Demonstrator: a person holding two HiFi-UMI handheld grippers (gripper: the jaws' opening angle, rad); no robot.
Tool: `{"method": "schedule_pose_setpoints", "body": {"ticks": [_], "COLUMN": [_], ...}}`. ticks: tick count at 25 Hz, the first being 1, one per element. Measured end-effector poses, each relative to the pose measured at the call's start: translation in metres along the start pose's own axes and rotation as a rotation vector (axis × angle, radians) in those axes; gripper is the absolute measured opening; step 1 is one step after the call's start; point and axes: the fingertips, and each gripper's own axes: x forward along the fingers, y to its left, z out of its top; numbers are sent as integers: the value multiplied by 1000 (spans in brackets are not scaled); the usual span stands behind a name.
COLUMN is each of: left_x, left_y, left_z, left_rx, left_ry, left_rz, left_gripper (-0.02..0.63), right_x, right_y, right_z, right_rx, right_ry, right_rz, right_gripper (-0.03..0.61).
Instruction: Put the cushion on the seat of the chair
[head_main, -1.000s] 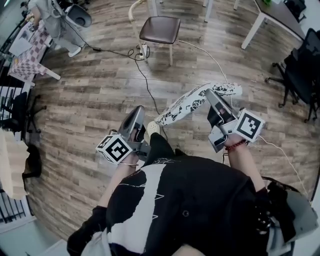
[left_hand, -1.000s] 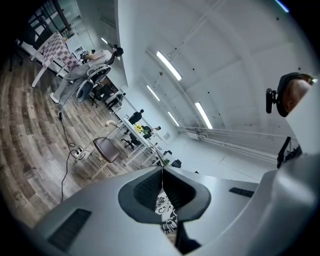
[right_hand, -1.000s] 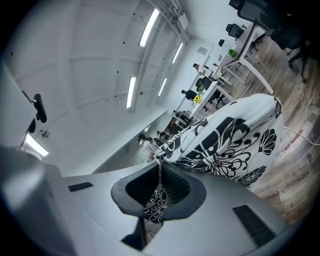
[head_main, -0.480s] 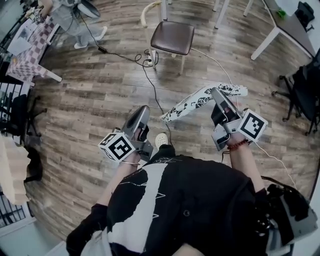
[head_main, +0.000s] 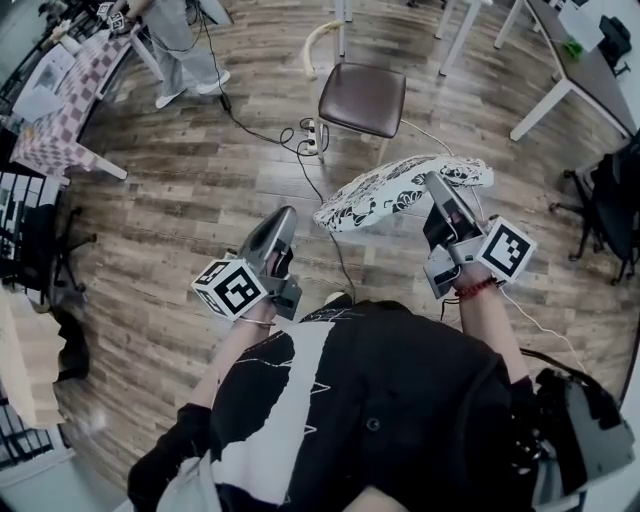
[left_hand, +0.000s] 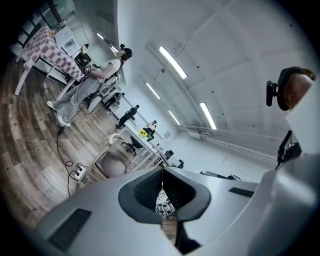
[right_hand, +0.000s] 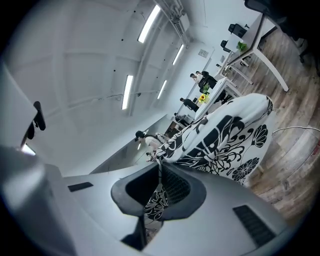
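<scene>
The cushion, white with a black flower print, hangs out flat to the left of my right gripper, which is shut on its right edge. In the right gripper view the printed cloth fills the space past the jaws and is pinched between them. My left gripper is lower left of the cushion, apart from it, its jaws together with nothing in them. The chair, with a brown padded seat, stands ahead beyond the cushion. It also shows in the left gripper view as the chair.
A power strip with black and white cables lies on the wood floor just left of the chair. White table legs stand at the upper right, a black office chair at the right edge, a checkered table and a standing person at the upper left.
Both grippers have come closer to the chair, which now sits lower and larger in view. The cushion has swung up from a slanting hang to lie flatter.
</scene>
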Motion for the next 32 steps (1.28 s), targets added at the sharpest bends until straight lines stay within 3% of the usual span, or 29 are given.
{"method": "schedule_pose_setpoints", "body": {"ticks": [3, 15, 23, 32], "left_x": [7, 24, 112, 196], "left_y": [2, 25, 43, 58], "left_z": [-2, -22, 21, 42], "left_rx": [28, 13, -5, -30], "left_ry": [6, 44, 53, 21], "left_rz": [-7, -17, 43, 84], "left_gripper": [16, 15, 15, 15], "right_x": [-2, 4, 74, 128], "right_y": [-8, -42, -98, -155], "right_z": [-2, -7, 67, 131], "right_rx": [11, 9, 44, 50], "right_ry": [-5, -23, 23, 80], "right_rz": [-1, -28, -34, -28], "right_gripper": [28, 28, 28, 28]}}
